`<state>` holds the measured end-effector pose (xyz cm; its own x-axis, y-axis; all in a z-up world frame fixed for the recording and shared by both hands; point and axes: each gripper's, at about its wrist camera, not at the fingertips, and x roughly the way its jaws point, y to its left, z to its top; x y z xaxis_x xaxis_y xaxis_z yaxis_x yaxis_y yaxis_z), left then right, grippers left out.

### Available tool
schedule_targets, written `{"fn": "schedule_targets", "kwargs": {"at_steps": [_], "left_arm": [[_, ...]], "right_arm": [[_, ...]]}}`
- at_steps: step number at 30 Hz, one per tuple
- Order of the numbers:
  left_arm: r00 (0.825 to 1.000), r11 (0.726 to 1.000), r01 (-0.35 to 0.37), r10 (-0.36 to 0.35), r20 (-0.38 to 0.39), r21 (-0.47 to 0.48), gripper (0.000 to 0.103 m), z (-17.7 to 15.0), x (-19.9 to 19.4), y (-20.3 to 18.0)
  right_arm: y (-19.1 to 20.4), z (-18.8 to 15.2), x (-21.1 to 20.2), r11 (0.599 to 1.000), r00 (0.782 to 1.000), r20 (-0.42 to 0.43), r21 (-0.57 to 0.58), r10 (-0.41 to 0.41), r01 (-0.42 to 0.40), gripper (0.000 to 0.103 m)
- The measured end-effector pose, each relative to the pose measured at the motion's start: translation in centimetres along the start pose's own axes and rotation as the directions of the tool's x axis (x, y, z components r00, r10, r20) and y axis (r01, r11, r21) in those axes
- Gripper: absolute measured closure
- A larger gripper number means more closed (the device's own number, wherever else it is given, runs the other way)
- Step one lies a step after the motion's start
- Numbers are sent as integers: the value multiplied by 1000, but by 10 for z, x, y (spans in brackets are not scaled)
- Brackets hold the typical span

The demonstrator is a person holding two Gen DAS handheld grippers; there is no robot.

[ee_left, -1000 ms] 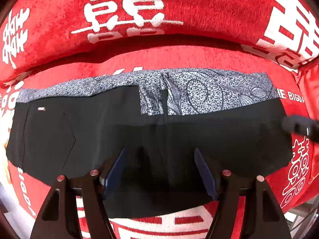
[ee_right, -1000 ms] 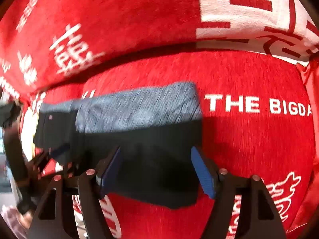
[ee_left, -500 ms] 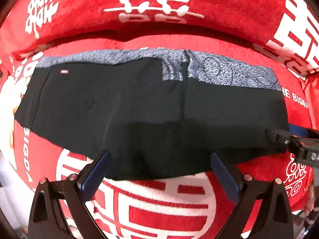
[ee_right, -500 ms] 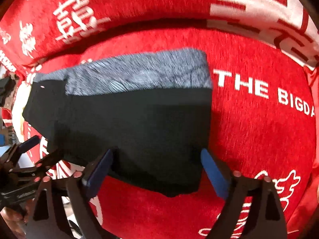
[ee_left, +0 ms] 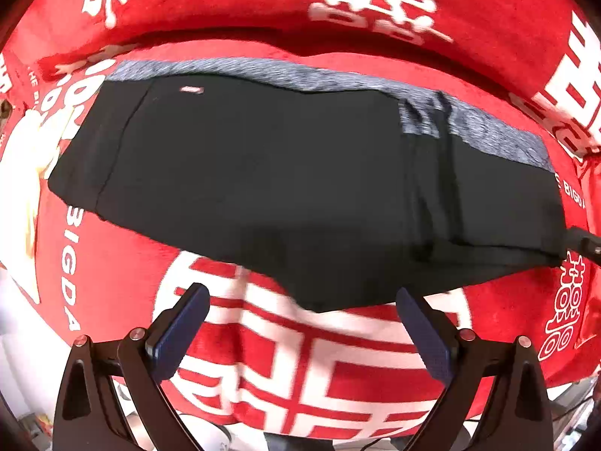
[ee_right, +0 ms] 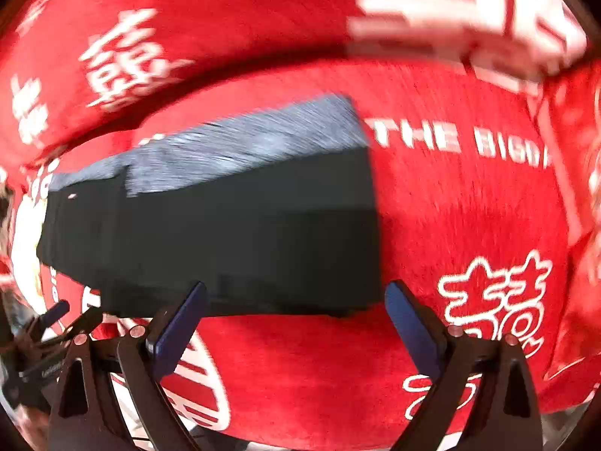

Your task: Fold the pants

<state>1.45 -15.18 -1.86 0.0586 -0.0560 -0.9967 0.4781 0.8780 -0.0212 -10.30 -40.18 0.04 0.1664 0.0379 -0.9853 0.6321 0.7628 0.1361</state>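
Black pants with a grey patterned waistband lie folded flat on a red blanket with white characters. My left gripper stands open over the near edge of the pants, its blue pads wide apart and pressing on nothing. One of the right gripper's fingers shows at the pants' right end. In the right wrist view, blurred, the pants lie ahead. My right gripper is open above their near right corner, gripping nothing. The left gripper shows low on the left.
A long red cushion with white characters runs along the back, close behind the waistband. Another red cushion rises at the right. The blanket's front edge drops off just under the grippers, with pale floor and cables below.
Both grippers' jaws have spread wider and drawn back from over the pants to their near edge. The left gripper has also shifted left. The pants lie flat as before.
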Motion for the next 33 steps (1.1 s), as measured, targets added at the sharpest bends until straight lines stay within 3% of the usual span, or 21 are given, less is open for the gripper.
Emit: {"fn": "schedule_targets", "kwargs": {"at_steps": [7,14,25,33], "left_arm": [[1000,998,-23,23,6,-50,3,6,-1,44],[1000,994,3,-2,14,-110,3,9,5,87],[998,977,60,-53,43,-204,3,19,13,138],[989,947,133,-106,107,-291,3,27,15,178]], "right_arm": [[80,-3,11,993,999,-22,-114,34,-36,6],[124,-5,31,988,997,-60,-145,38,-47,6],[139,-6,63,987,996,-87,-159,-33,19,6],[142,-8,76,985,993,-101,-167,-57,40,4]]}}
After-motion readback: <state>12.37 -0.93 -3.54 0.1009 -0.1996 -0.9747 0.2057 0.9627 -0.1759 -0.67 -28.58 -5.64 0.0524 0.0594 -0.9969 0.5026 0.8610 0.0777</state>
